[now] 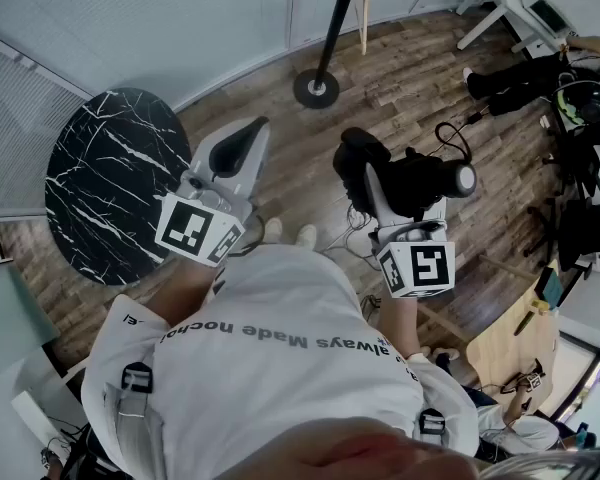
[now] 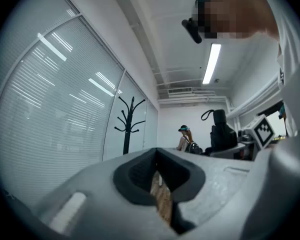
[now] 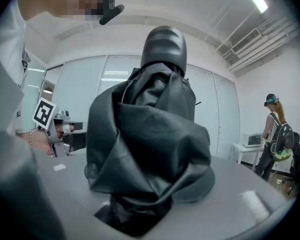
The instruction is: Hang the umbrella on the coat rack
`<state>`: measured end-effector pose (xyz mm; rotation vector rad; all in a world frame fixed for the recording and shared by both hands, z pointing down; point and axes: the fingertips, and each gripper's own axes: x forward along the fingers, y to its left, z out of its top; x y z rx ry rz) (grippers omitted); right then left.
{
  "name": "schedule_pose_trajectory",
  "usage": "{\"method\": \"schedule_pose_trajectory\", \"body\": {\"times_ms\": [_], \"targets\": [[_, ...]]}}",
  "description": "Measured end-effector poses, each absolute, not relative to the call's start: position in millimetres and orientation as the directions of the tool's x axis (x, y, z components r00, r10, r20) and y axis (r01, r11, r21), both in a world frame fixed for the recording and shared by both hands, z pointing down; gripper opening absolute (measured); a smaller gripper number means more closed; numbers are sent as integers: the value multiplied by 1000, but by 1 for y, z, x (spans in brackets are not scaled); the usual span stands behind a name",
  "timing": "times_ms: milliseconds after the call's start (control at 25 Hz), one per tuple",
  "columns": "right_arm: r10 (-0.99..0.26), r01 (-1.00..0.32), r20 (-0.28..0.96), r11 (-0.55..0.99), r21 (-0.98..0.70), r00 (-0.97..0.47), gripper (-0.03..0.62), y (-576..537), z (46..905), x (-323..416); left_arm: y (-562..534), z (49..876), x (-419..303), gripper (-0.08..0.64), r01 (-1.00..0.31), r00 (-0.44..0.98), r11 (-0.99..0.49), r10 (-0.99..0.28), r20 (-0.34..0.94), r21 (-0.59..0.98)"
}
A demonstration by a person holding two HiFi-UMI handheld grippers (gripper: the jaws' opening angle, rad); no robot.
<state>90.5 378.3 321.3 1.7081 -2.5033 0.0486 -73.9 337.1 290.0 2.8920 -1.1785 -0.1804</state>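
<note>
Wood floor (image 1: 410, 78) fills most of the head view, with a round black marble table (image 1: 100, 188) off to the left by the wall with the blinds. Coat rack (image 1: 330, 38) stands further ahead, roughly centre, with its round base on the planks, well apart from both grippers. Umbrella (image 1: 410, 180) is black and folded up, all bunched fabric. It's up in the air in the right gripper (image 1: 385, 183), not on the rack. Those jaws are spread wide and clamped around the bundle, and a rounded black end pokes out past them. Left gripper (image 1: 248, 133) hangs near it on the left, about level. Its jaws are pinched together down to a sliver, with only floor showing through and nothing in there.
</note>
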Motion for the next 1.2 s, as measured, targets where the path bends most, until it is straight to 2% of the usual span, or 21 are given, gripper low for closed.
{"method": "schedule_pose_trajectory", "body": {"times_ms": [200,720,1200], "targets": [[-923,-927,86,375,-20,-376,270,375,319,73,333,289,-93,3,-695,708,-716,-697,-112,60],[-919,-923,92,385,-14,-384,270,341,314,20,305,286,-154,3,-696,709,-715,-698,-100,56],[-909,-912,96,409,6,-407,270,265,312,28,233,284,-145,3,-700,705,-712,-702,-97,60]]}}
